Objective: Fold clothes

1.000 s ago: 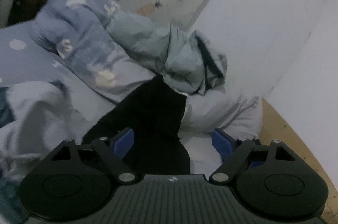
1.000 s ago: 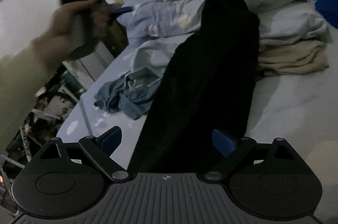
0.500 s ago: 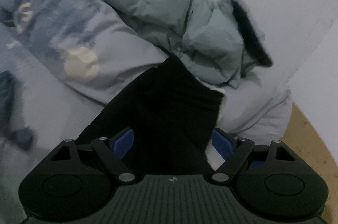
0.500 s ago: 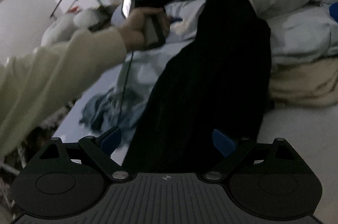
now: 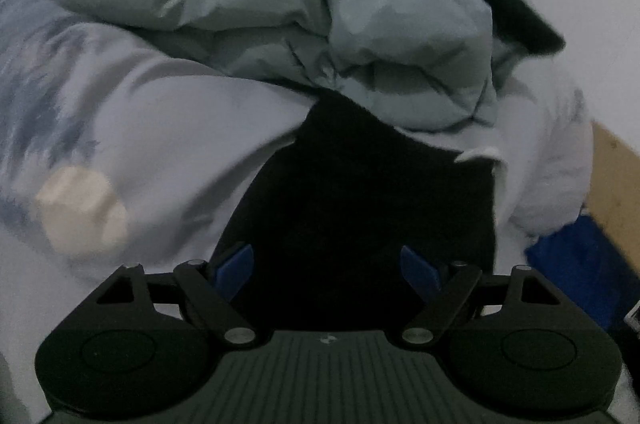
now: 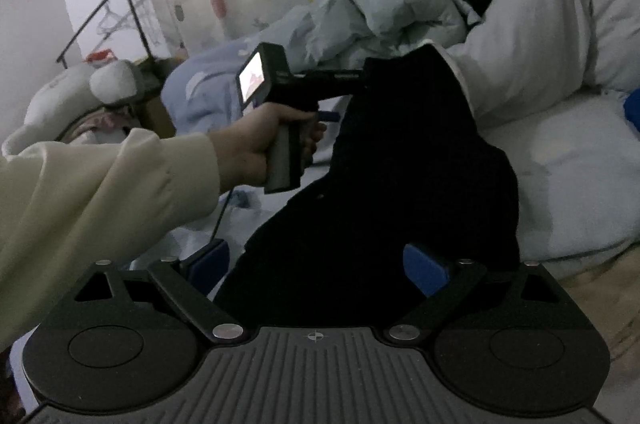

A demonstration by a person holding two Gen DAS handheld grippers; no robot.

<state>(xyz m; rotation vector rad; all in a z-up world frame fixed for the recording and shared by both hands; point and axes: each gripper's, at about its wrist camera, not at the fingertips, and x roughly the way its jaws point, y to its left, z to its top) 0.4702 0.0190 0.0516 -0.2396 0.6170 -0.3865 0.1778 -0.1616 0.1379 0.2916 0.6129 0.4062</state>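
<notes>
While lying stretched along the bed, the black garment [image 6: 400,176] is running from the right gripper [image 6: 320,264] up to the piled duvets by the wall, its far end resting against a pale green quilted jacket [image 5: 320,24]. Both grippers are standing with fingers spread; the left gripper [image 5: 328,264] is hovering at that far end, cloth showing between its blue pads [image 5: 236,262], nothing pinched. Judging by this, the person's left hand [image 6: 272,140] is reaching to catch the far edge; next, both grippers need to be closing on the fabric.
</notes>
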